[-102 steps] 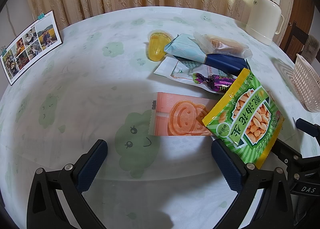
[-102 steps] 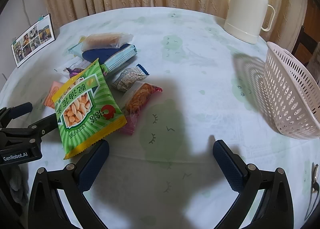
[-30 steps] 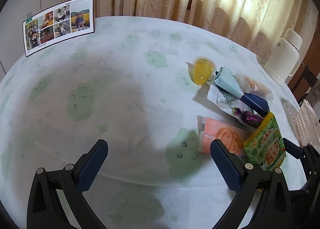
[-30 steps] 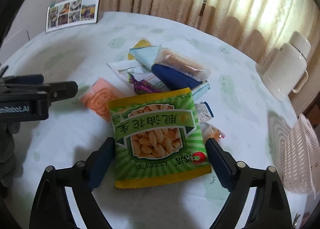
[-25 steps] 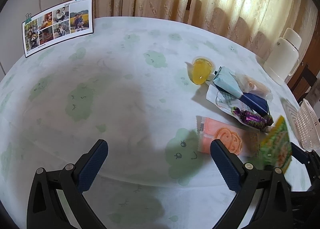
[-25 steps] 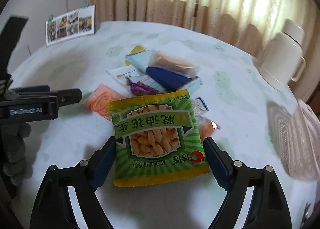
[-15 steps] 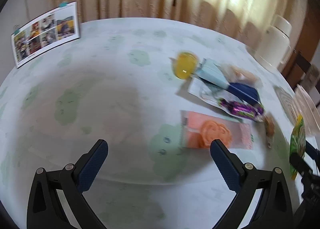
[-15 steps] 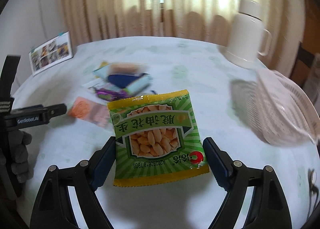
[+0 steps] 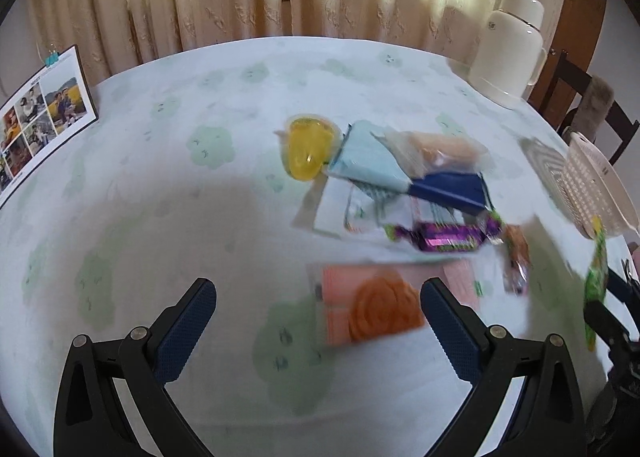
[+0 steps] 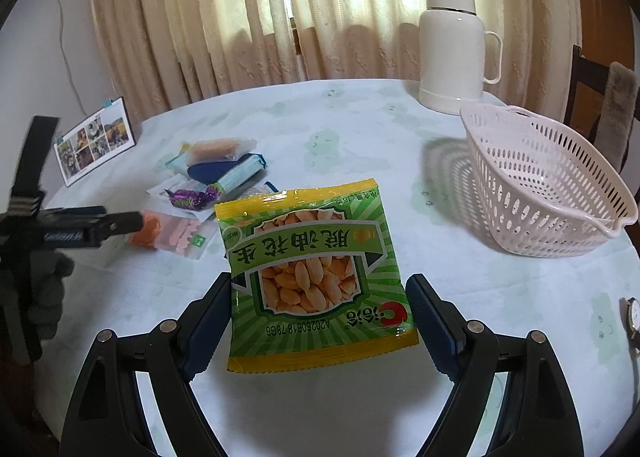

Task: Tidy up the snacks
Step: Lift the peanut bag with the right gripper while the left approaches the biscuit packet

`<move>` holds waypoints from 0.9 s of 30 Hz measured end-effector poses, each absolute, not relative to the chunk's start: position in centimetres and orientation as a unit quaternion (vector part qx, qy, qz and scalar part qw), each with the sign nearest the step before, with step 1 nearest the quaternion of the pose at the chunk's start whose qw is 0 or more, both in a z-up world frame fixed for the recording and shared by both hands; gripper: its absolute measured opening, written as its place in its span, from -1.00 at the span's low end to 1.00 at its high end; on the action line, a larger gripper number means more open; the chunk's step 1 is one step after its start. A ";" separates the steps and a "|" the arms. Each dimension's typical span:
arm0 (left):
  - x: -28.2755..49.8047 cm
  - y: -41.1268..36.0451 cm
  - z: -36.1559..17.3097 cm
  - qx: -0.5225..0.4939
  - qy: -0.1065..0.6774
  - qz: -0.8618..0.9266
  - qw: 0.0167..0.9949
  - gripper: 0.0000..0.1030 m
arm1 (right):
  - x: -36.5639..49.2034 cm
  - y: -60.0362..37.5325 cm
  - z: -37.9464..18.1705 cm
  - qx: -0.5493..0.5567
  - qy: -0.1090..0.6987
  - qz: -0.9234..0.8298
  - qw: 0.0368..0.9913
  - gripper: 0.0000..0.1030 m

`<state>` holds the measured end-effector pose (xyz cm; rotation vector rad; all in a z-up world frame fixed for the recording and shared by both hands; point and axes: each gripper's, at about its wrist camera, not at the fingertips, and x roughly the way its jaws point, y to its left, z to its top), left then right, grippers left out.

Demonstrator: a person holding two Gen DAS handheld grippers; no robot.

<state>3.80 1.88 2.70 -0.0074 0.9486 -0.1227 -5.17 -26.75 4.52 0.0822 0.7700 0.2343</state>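
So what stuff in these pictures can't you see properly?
- Left wrist view: the snack pile is motion-blurred, so the purple candy's print is unreadable.
- Left wrist view: the green peanut bag shows only edge-on at the right rim.
- Right wrist view: the basket's inside is mostly hidden by its near wall.
- Right wrist view: a watch is cut off by the edge.

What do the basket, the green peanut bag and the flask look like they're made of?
Basket: probably moulded plastic, matte pale pink, judging by its even slotted walls. Peanut bag: glossy printed film, with shiny glare and crimped edges. Flask: smooth cream shell, plastic or painted metal; the look leaves it open.
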 end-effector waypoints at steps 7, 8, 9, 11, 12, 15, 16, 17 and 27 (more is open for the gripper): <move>6.0 1.5 2.1 0.037 0.461 -0.022 0.887 0.96 | -5.3 -27.1 4.5 0.052 0.372 0.119 0.919 0.66; 6.2 1.5 1.9 0.039 0.467 -0.022 0.883 0.96 | -5.4 -27.1 4.6 0.053 0.371 0.120 0.919 0.66; 6.3 1.4 1.7 0.042 0.470 -0.021 0.882 0.96 | -5.3 -27.2 4.5 0.055 0.371 0.121 0.919 0.66; 6.4 1.5 1.4 0.045 0.474 -0.019 0.879 0.97 | -5.3 -27.4 4.5 0.060 0.370 0.121 0.919 0.66; 6.6 1.6 1.3 0.043 0.476 -0.016 0.878 0.97 | -5.4 -27.5 4.5 0.062 0.369 0.121 0.919 0.66; 7.2 1.9 1.1 0.042 0.481 -0.007 0.876 0.97 | -5.3 -27.5 4.5 0.063 0.368 0.122 0.920 0.66; 7.3 1.9 1.0 0.043 0.483 -0.007 0.874 0.97 | -5.4 -27.5 4.5 0.063 0.368 0.122 0.920 0.66; 7.2 1.9 0.9 0.043 0.487 -0.009 0.872 0.96 | -5.4 -27.5 4.5 0.064 0.368 0.121 0.920 0.66; 3.2 1.8 0.5 0.020 0.509 -0.044 0.859 0.96 | -5.4 -27.5 4.7 0.068 0.368 0.122 0.919 0.66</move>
